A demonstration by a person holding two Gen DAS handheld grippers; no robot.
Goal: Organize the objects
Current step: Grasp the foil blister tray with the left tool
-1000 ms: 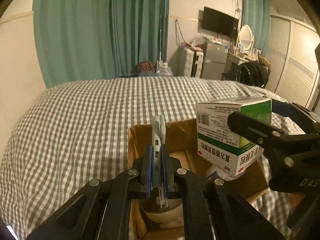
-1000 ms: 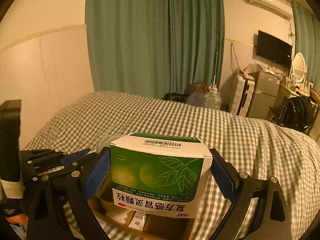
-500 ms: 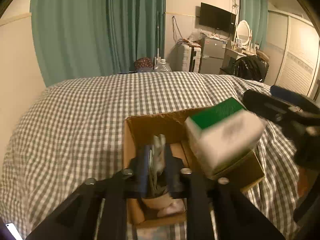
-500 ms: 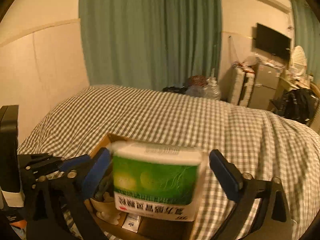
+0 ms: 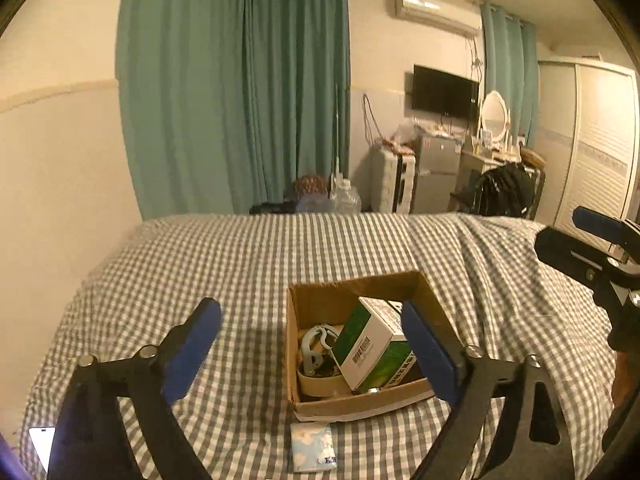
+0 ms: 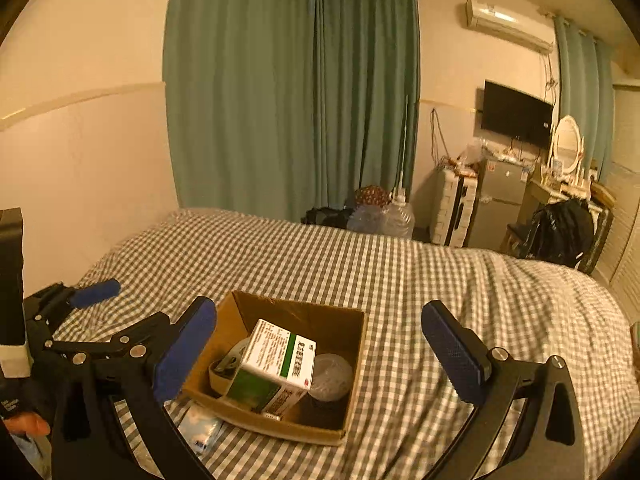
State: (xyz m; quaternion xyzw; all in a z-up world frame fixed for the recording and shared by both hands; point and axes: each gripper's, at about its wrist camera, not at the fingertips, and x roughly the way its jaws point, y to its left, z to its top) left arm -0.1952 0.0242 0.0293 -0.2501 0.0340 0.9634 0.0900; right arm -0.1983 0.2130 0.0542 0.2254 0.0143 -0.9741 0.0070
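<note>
- bed (image 6: pixel 360 264): grey/white gingham check
- cardboard box (image 6: pixel 352 368): plain brown
- medicine box (image 6: pixel 280 360): white w/ green panels, black barcode, bit of red print
- tissue pack (image 5: pixel 312 448): pale blue w/ white cloud-ish print
- left gripper (image 5: pixel 312 348): black frame, blue pads
- right gripper (image 6: pixel 320 348): same, black w/ blue pads
- curtains (image 6: pixel 288 92): teal green, plain
- wall (image 6: pixel 88 152): cream
- TV (image 6: pixel 516 114): black
</note>
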